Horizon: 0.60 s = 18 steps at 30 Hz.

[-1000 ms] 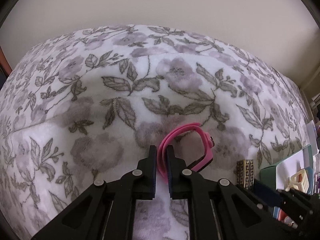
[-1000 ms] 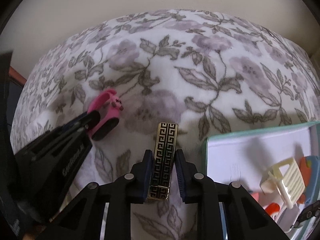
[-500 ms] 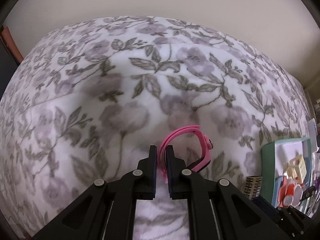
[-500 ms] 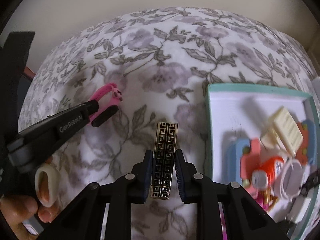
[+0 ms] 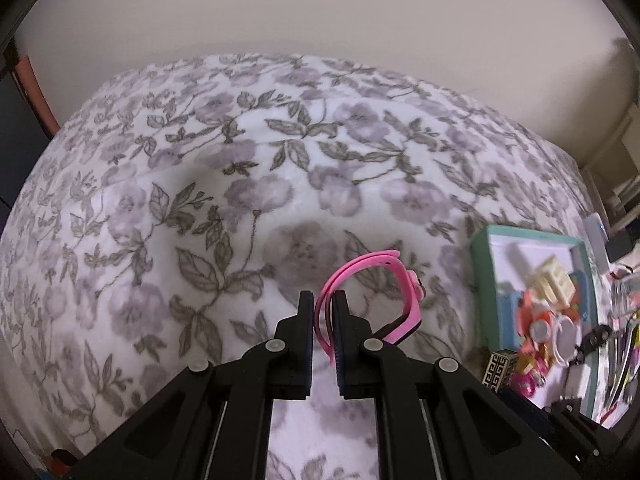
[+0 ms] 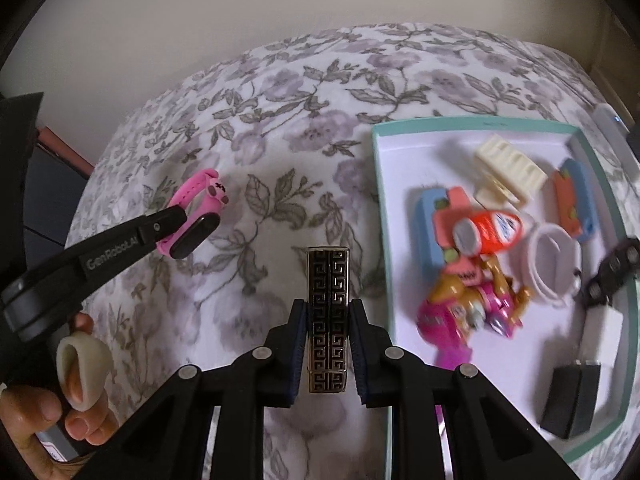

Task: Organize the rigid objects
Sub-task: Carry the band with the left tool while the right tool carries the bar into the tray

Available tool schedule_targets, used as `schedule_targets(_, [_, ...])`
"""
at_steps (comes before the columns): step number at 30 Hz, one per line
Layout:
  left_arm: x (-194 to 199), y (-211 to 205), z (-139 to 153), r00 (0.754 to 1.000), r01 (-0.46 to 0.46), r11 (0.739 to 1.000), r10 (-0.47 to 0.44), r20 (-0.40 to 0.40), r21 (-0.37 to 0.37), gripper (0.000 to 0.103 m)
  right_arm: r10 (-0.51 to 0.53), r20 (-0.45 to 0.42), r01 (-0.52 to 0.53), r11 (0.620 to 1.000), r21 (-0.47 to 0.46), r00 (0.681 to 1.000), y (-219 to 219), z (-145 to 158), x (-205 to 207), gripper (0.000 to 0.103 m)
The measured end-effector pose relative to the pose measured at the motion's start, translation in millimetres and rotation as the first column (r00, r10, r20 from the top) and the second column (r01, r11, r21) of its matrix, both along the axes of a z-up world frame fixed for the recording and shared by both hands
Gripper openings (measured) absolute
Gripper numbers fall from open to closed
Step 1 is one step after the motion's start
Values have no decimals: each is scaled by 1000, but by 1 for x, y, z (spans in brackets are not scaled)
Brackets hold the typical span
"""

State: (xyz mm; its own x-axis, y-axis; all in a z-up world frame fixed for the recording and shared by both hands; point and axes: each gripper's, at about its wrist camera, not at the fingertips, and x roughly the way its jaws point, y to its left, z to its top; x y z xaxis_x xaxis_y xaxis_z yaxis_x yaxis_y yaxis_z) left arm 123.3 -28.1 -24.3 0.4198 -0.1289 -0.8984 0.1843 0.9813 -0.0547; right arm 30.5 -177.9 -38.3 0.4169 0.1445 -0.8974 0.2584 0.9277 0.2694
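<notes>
Carrying both items toward the teal-rimmed tray (image 6: 382,216) looks like the step in hand. Left hand-held gripper (image 5: 323,308) is clamped on the pink watch band (image 5: 370,280), above the floral bed (image 5: 200,208); right hand-held gripper (image 6: 328,320) is pinched on the gold-patterned lighter (image 6: 327,308), just left of the tray. Next comes lowering each into free tray space, clear of the toys.

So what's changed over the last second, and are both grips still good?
Both grippers have lifted off the floral bedspread and the views have swung toward the teal tray, now showing most of its clutter. Nothing was taken or released: the left gripper stays shut on the pink watch, the right gripper on the patterned case.
</notes>
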Motion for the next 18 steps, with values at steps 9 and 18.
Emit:
schedule_targets(9, [-46, -32, 12, 994, 92, 995, -94, 53, 34, 9, -65, 42, 63, 997, 35, 997, -27, 10, -42, 22])
schedule_targets(18, [-80, -73, 10, 978, 193, 979, -198, 66, 73, 9, -120, 54, 120, 993, 1, 991, -56, 18, -76, 22])
